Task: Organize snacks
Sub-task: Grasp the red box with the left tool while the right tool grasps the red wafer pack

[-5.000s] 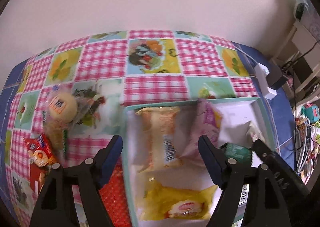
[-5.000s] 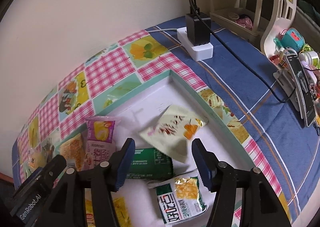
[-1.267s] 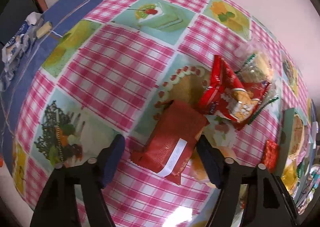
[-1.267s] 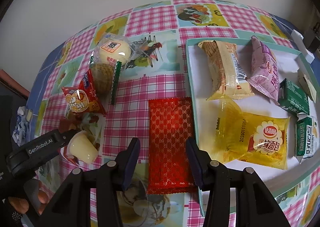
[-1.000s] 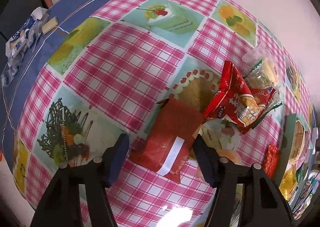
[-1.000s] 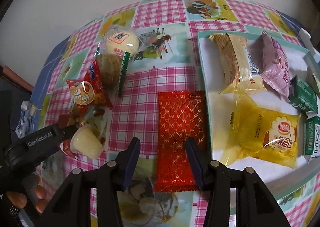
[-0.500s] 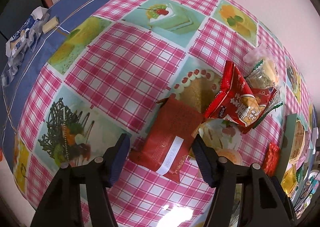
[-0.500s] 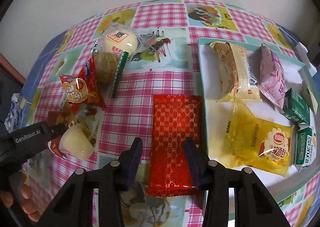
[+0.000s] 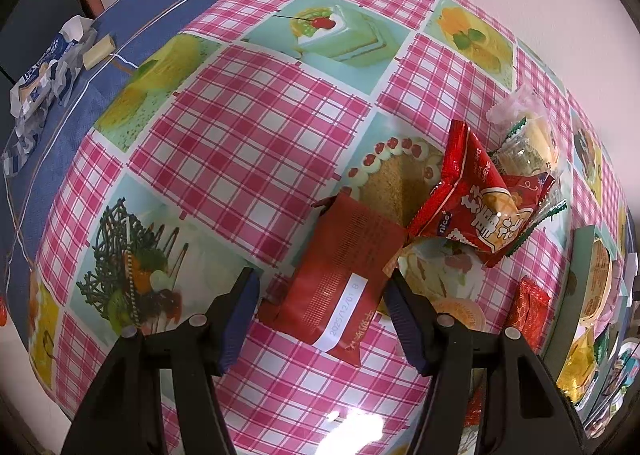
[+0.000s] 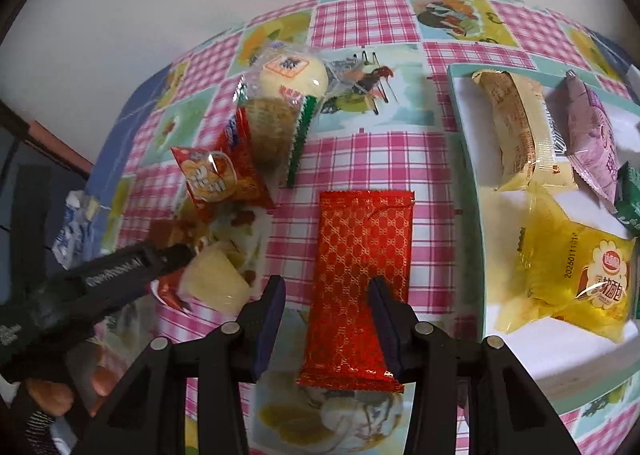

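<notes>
The white tray with a teal rim (image 10: 466,159) already holds several packets, among them a yellow bread bag (image 10: 576,279), while on the checked bench (image 9: 248,135) a flat red gold-patterned wrapper (image 10: 360,279), a red crisp bag (image 10: 218,175) and a clear-wrapped bun (image 10: 292,75) wait, so the sorting looks roughly half done. The right tool (image 10: 328,319), jaws just narrowing but not visibly pinching, straddles the patterned wrapper's near end. The left tool (image 9: 320,319), spread, brackets a plain dark-red date-labelled packet (image 9: 340,279) without touching.

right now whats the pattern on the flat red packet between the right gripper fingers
Red foil packet with a repeating gold lattice print, clearest in the right wrist view.
</notes>
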`<action>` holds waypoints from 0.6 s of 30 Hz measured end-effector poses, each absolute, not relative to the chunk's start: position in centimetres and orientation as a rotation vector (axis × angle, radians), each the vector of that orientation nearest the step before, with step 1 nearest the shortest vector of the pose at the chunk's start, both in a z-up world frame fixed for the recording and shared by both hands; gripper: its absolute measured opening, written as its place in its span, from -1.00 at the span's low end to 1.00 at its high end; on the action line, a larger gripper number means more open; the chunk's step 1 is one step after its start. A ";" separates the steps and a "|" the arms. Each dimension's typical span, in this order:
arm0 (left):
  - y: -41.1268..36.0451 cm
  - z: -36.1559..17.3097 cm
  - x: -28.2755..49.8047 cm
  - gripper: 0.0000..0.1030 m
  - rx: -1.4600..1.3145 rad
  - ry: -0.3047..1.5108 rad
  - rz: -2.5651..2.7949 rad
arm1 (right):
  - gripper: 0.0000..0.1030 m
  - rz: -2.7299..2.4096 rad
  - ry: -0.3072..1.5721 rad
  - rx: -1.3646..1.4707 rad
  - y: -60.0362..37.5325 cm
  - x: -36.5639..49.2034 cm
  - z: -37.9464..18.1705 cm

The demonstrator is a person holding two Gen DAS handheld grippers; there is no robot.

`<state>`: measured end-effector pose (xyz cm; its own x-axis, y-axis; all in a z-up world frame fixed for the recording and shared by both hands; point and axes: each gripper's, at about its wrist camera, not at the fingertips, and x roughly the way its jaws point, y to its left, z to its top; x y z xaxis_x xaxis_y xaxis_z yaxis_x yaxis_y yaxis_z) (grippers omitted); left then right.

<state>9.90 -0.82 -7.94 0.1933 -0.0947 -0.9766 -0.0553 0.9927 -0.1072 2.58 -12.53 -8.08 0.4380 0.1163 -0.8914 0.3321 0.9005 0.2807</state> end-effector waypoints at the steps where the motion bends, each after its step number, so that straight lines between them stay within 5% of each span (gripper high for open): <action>1: -0.8 -7.9 9.9 0.27 -0.128 1.377 -0.028 | -0.10 -0.151 1.110 0.444 -12.6 2.5 -7.8; 12: -0.9 -8.0 9.9 0.27 -0.094 1.378 -0.027 | -0.10 -0.243 1.138 0.470 -14.6 2.4 -9.0; 18: -1.1 -8.0 9.9 0.27 -0.076 1.378 -0.029 | 0.06 -0.194 1.130 0.543 -14.9 2.2 -9.4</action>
